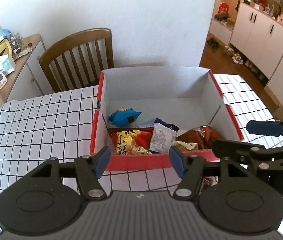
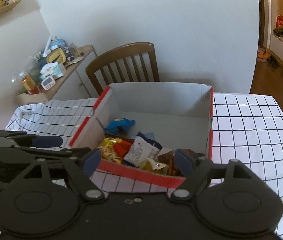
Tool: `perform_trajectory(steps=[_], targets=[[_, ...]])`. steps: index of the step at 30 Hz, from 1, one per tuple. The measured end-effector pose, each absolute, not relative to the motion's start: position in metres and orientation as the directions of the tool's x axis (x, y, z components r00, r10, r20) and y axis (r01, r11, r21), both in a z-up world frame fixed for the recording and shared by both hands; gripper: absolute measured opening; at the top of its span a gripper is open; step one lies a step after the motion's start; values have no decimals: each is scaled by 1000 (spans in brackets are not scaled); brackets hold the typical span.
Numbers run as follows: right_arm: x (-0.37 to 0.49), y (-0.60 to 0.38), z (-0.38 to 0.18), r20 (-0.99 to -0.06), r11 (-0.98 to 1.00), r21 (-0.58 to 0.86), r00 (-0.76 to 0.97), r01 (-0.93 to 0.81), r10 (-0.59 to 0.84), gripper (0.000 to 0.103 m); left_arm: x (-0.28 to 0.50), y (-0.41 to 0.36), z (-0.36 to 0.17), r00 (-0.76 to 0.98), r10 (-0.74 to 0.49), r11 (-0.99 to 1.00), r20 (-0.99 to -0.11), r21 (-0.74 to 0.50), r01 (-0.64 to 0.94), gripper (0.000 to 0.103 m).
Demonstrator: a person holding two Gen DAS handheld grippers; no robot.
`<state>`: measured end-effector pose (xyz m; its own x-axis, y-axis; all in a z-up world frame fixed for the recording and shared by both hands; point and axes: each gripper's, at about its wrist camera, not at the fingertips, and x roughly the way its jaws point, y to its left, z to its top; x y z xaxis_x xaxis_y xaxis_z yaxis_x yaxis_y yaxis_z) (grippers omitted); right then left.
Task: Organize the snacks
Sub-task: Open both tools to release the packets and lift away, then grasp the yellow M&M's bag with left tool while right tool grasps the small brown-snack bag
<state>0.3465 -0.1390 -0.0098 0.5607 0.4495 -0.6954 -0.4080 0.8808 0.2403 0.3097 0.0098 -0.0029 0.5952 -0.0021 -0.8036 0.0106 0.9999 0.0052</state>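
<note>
Centrally, the red box (image 1: 141, 162) sits on the checked tablecloth (image 1: 41, 124), with the snacks (image 1: 129, 142) piled at its lower edge. Both the left gripper (image 1: 139, 161) and right gripper (image 2: 137, 162) hover at the bottom, jaws apart and empty.

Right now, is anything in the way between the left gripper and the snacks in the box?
Only the box's red front wall. The open left gripper is just outside it, and the snacks lie right behind that wall. The box has no lid, so from above nothing visible blocks them.
</note>
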Motion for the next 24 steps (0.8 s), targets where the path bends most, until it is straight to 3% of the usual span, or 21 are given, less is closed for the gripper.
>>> perform_trajectory(steps=[7,15,24], targets=[[316,-142,2,-672,867,241,569,-437,474,86,272,9,8,625,-16,999,-781,5,32,72],[279,-150,2,-655,852,259,566,-455,500,101,232,17,3,625,-63,998,-778,-57,31,81],[235,-152,-16,-676,844,219,548,-490,493,103,195,24,-19,603,-109,992,-790,-127,14,88]])
